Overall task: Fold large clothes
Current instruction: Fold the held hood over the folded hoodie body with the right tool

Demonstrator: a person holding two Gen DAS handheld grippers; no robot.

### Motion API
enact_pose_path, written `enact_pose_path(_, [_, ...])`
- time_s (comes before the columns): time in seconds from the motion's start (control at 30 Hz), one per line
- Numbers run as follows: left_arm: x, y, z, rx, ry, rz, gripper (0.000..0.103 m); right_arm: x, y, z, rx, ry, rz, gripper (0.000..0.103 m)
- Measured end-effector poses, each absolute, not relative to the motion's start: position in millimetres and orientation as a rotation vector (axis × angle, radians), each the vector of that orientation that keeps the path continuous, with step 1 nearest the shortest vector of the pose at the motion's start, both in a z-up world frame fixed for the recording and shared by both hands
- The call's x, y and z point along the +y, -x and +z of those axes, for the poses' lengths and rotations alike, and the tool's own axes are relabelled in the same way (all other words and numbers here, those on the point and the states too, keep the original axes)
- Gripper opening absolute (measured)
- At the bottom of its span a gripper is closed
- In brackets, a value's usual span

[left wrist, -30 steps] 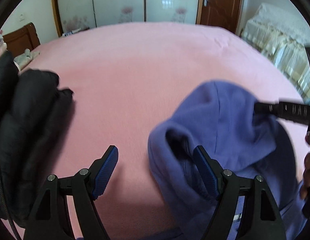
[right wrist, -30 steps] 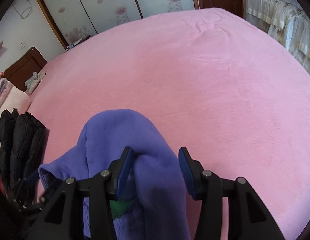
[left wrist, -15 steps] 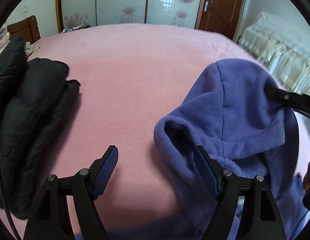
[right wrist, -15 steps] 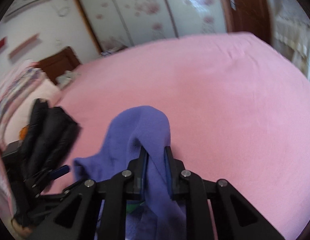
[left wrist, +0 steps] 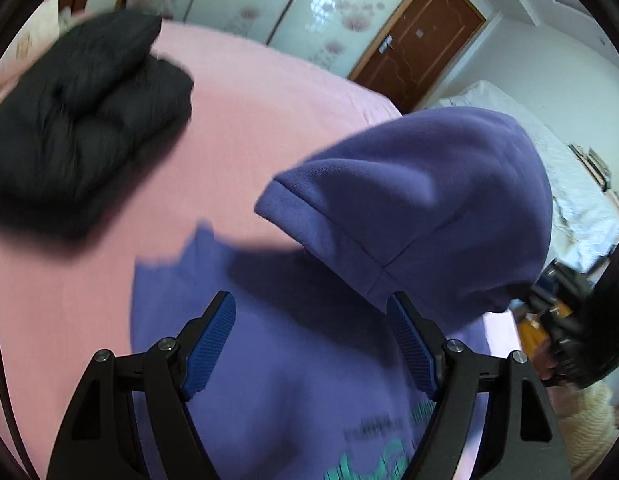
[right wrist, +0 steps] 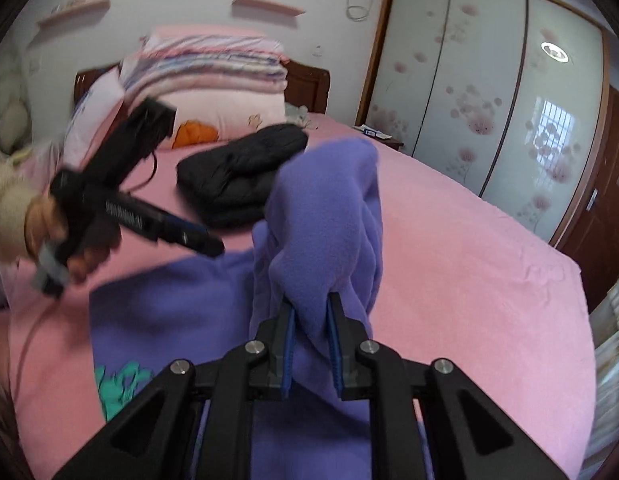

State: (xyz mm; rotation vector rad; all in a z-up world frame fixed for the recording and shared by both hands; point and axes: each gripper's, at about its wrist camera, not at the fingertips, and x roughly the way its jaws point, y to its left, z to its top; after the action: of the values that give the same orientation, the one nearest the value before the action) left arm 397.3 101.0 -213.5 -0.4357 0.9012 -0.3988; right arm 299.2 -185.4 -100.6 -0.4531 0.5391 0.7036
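Right wrist view: right claw (right wrist: 311, 330) is pinching a bunch of the purple hoodie (right wrist: 329, 216), lifting that part up off the pink bed (right wrist: 489, 264) w/ the rest of the body lying flat below, teal print (right wrist: 117, 384) facing up. Left claw (left wrist: 311, 344) is spread wide, nothing between its pads, hovering over the hoodie's front; in the right view it shows held in the left hand (right wrist: 49, 236) above the bed, apart from the fabric.

Progress, as I judge it: early. Hoodie is partly laid out, hood or a sleeve raised (can't tell which), no clean fold visible yet. Left to do: flatten, bring sleeves in, fold body over. A black puffer jacket (left wrist: 81, 120) sits already folded near the headboard, approx one garment done.

Containers: none in view. Folded quilts (right wrist: 205, 68) stacked at bed's head, not in anything.
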Motion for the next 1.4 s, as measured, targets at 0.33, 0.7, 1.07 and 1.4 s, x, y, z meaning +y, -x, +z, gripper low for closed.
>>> enact_pose_path(0.33, [92.2,-338.7,-230.2,1.044,0.448,-0.57,0.077,-213.6,-212.0,-154.4,0.703,0.366,0.551,0.02])
enact_pose_path(0.7, [34.4,-315.6,-149.9,1.048,0.342,-0.79,0.084,-230.2,-195.5,-178.5,0.865,-0.141,0.526,0.02])
enact_pose_path(1.07, [18.9,-375.1,-146.8,1.197,0.652,-0.656,0.085,-203.1,-182.5,-184.4,0.874,-0.259,0.571,0.02])
enact_pose_path(1.4, [13.0,-387.8,-174.5,1.289,0.61,-0.524,0.044,-200.9,-200.2,-199.0,0.935,-0.342,0.505,0.02])
